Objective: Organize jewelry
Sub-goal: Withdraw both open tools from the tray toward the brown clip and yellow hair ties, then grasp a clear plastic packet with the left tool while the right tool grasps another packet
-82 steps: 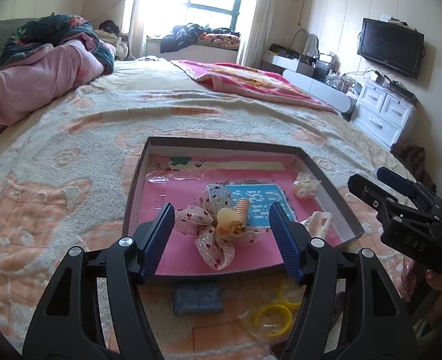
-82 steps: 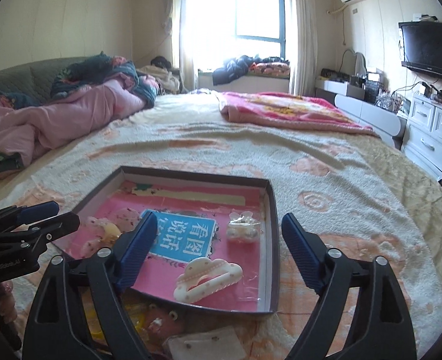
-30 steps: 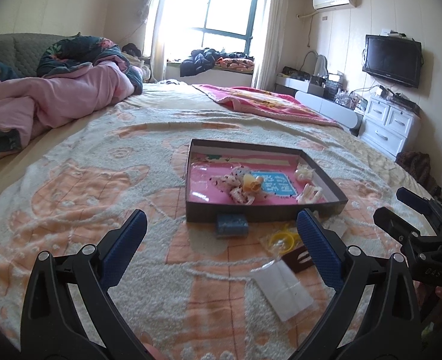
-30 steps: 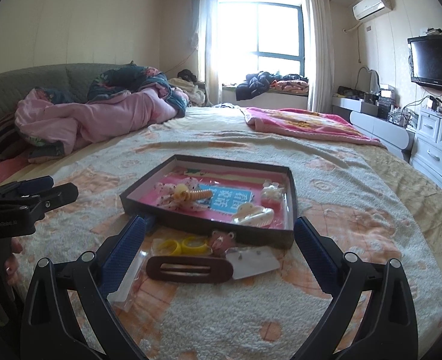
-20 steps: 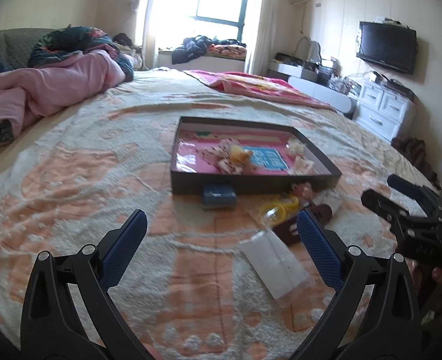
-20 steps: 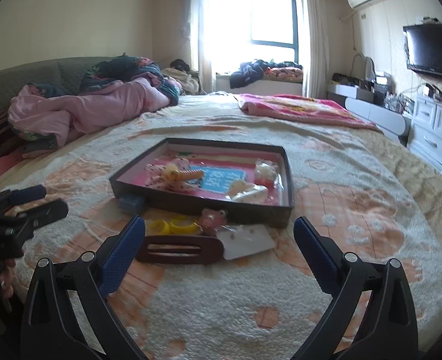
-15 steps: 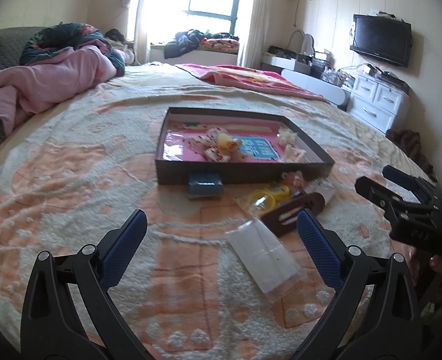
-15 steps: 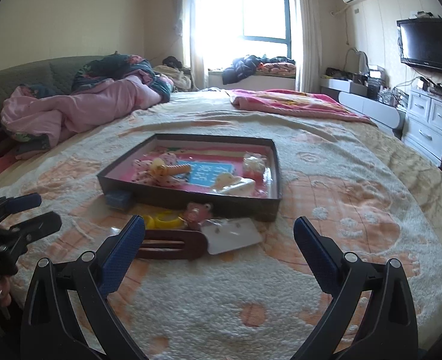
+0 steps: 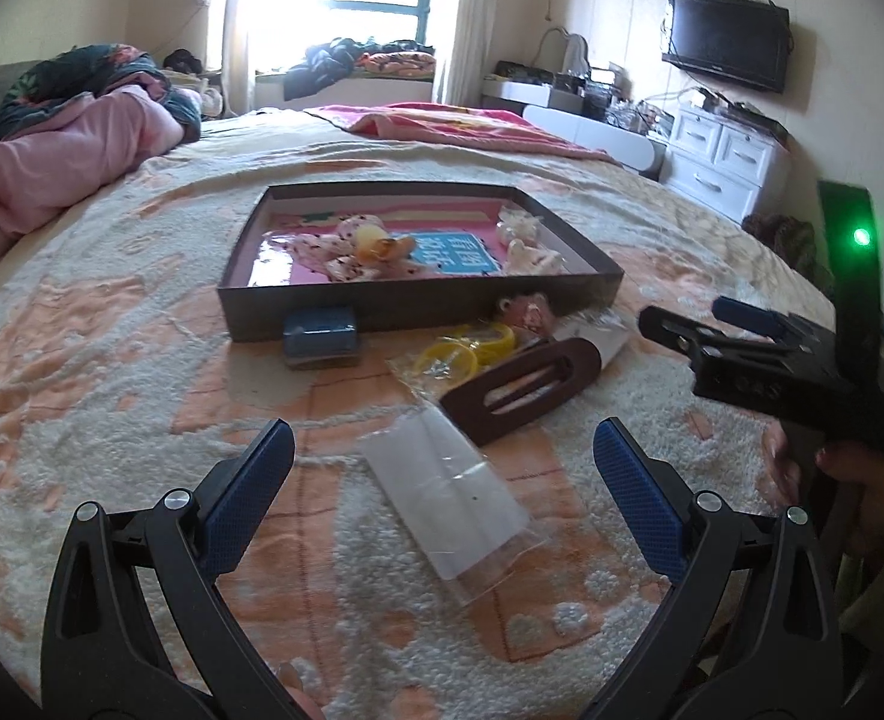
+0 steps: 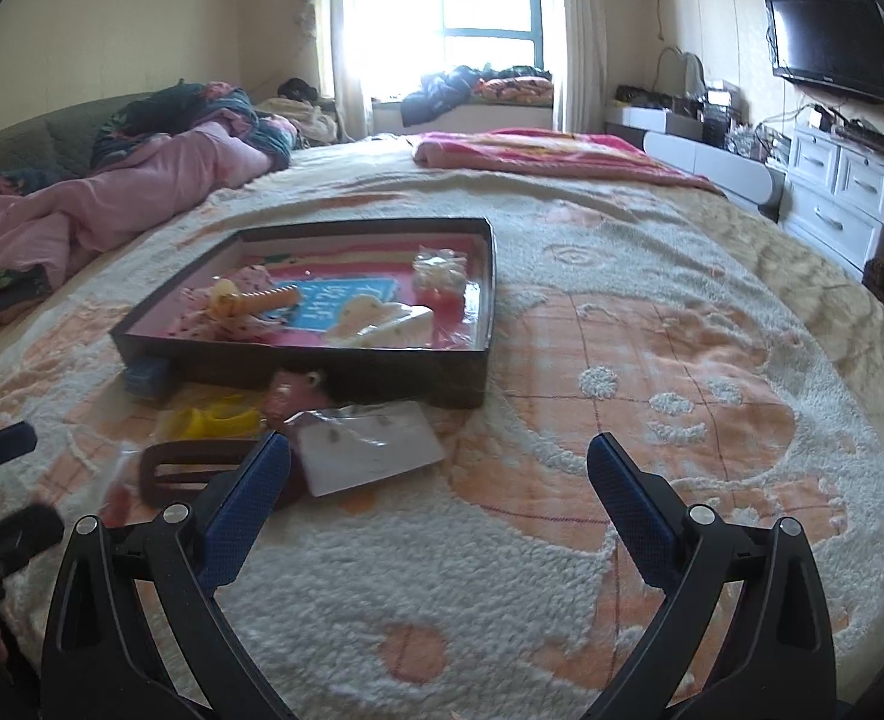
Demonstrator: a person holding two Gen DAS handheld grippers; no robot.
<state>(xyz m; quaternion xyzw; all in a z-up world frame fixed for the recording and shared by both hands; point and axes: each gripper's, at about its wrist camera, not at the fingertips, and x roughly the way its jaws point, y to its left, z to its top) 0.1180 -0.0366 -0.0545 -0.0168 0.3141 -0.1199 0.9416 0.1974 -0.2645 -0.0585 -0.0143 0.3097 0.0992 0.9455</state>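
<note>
pulling back from the dark tray [image 9: 418,317], both grippers are now well away from it, while a few seconds ago the left gripper [image 9: 439,477] hung right over the tray above the spotted bow. since then both views have widened, so the loose pieces in front of the tray have come into sight. i judge that one item is finished and the next pick is being chosen.

the jaws of the left gripper stand wide apart and hold nothing; the jaws of the right gripper [image 10: 439,471] are also wide apart and empty.

inside the tray lie the spotted bow with a yellow clip [image 9: 361,249], a cloud-shaped clip [image 10: 376,318] and a small clear packet [image 10: 439,267]. in front of the tray, on the bed [image 10: 652,372], wait the brown hair clip [image 9: 523,387], the yellow rings in a bag [image 9: 469,348], a pink piece [image 9: 526,309], a blue block [image 9: 320,330] touching the tray wall, and a clear flat packet [image 9: 448,495] nearest to the left gripper.

writing: the blue card [image 9: 451,255] in the tray carries large white chinese characters, too blurred to read here. on the right gripper's body there is a small print, not legible.
</note>
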